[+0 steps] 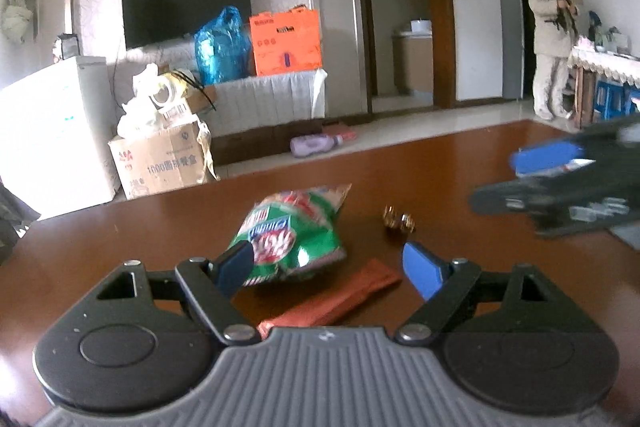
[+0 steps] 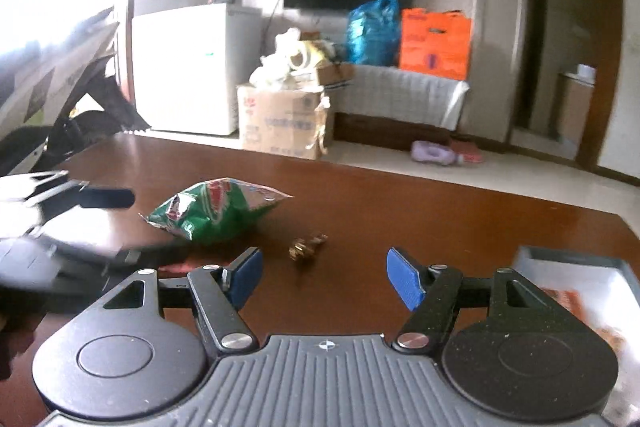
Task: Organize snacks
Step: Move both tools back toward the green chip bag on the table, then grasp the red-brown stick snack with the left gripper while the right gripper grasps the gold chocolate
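Left gripper (image 1: 326, 269): jaws wide apart, nothing between the pads. Right gripper (image 2: 324, 277): jaws apart too, narrower gap, empty.

Nearest the left jaws on the table (image 1: 120, 227): red flat snack packet (image 1: 340, 301), lying flat, partly hidden under the gripper body. Looks thin and floppy, so probably hard to pinch from above; better to take it across the narrow width at the free end.

Just behind it, touching or overlapping: green chip bag (image 1: 298, 233), puffed and crinkly. Judgement: very light, air-filled, slippery film, contents crush easily. Grab the crimped seal at the far end, not the belly.

Right of the bag, apart from it: small gold-wrapped candy (image 2: 306, 247), ahead of the right jaws. Small and foil-slick, could skid when pinched.

Right edge of right wrist view: grey tray (image 2: 580, 259), likely the drop target, something orange already in it.

Beyond: cardboard box (image 1: 160, 163), TV (image 1: 186, 3).
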`<state>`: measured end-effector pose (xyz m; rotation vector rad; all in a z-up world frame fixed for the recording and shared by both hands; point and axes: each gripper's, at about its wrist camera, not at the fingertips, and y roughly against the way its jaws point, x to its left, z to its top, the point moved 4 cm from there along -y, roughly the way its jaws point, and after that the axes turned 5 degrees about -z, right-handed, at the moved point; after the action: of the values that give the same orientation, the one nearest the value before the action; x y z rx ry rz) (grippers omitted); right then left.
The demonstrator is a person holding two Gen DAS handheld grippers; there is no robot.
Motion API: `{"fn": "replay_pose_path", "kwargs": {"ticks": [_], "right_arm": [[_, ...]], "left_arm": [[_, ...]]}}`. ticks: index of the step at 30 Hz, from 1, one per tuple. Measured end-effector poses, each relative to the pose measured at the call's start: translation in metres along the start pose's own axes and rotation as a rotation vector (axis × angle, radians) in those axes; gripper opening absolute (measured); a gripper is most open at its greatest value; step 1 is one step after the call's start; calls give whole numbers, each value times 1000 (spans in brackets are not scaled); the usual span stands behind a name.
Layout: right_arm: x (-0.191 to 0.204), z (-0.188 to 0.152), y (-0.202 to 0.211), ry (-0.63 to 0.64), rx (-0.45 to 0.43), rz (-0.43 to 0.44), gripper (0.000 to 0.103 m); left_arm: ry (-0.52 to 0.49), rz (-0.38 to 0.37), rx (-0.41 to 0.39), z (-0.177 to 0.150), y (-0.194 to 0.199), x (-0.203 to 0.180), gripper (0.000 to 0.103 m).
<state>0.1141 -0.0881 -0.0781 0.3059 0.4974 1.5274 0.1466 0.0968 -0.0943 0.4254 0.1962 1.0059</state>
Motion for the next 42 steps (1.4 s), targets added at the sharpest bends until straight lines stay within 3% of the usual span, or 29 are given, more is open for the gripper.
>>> {"fn": "replay_pose_path", "kwargs": {"ticks": [3, 9, 13, 20, 29, 32, 34, 37, 42], "right_arm": [[7, -2, -34, 2, 47, 13, 59], [4, -9, -74, -63, 98, 23, 56], [8, -10, -91, -59, 109, 44, 56], [15, -10, -102, -34, 125, 60, 47], [19, -9, -100, 16, 120, 60, 37], [18, -8, -100, 21, 122, 62, 31], [17, -7, -100, 28, 123, 67, 25], [17, -6, -101, 41, 127, 74, 25], [21, -5, -96, 74, 120, 67, 25]], "left_arm": [[-14, -18, 29, -14, -4, 11, 83], [-28, -90, 106, -35, -24, 18, 83], [-6, -119, 133, -36, -36, 20, 83], [67, -128, 200, -31, -64, 32, 82], [29, -150, 202, -28, -71, 19, 61], [39, -150, 197, -26, -73, 16, 48], [46, -157, 194, -25, -74, 16, 32], [53, -165, 194, -24, -75, 16, 23], [60, -172, 194, -24, -74, 16, 20]]}}
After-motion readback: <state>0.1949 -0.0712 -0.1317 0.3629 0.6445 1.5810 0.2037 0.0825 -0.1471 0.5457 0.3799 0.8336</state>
